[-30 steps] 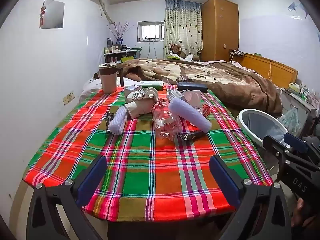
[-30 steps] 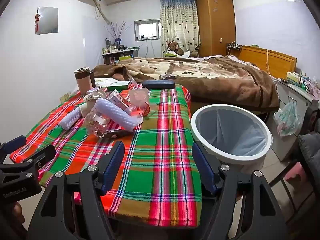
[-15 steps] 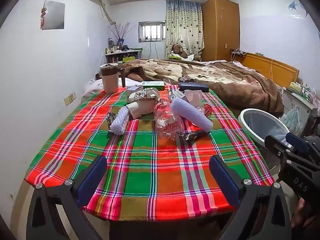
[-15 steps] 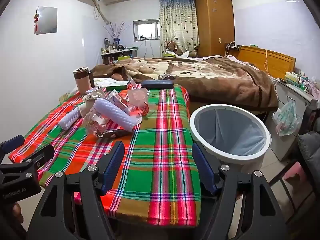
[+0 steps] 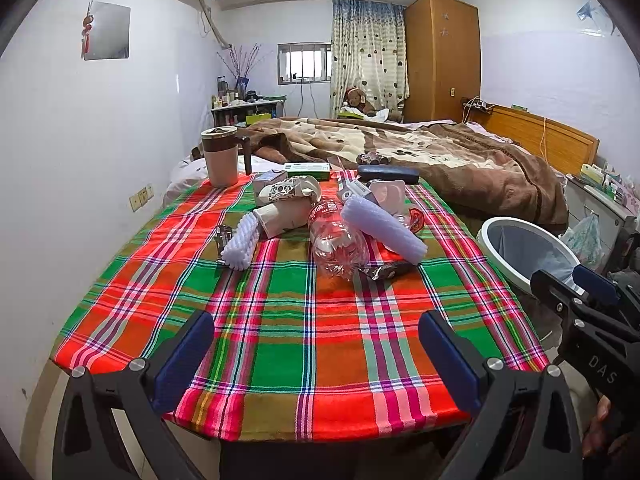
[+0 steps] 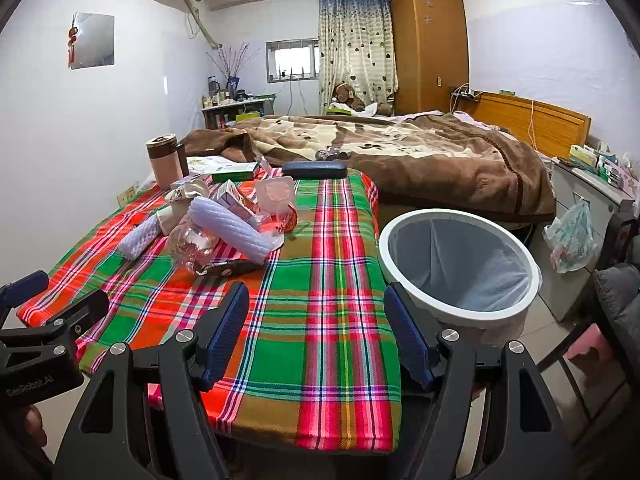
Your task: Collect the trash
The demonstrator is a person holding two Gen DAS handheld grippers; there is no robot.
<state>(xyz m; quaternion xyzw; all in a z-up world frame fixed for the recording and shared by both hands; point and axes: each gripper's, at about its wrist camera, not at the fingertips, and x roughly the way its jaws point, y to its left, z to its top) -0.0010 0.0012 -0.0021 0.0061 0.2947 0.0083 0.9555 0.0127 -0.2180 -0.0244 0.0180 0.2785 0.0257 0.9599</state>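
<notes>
A home bedroom, apparently: blanketed bed [image 5: 420, 156], wooden wardrobe [image 5: 442, 56], curtained window [image 5: 305, 62].

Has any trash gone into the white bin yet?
No. In the right wrist view the white bin shows only its bare grey liner, and the trash pile sits on the plaid tablecloth.

left tongs [image 5: 316, 344] agape, right tongs [image 6: 316, 324] agape
</notes>
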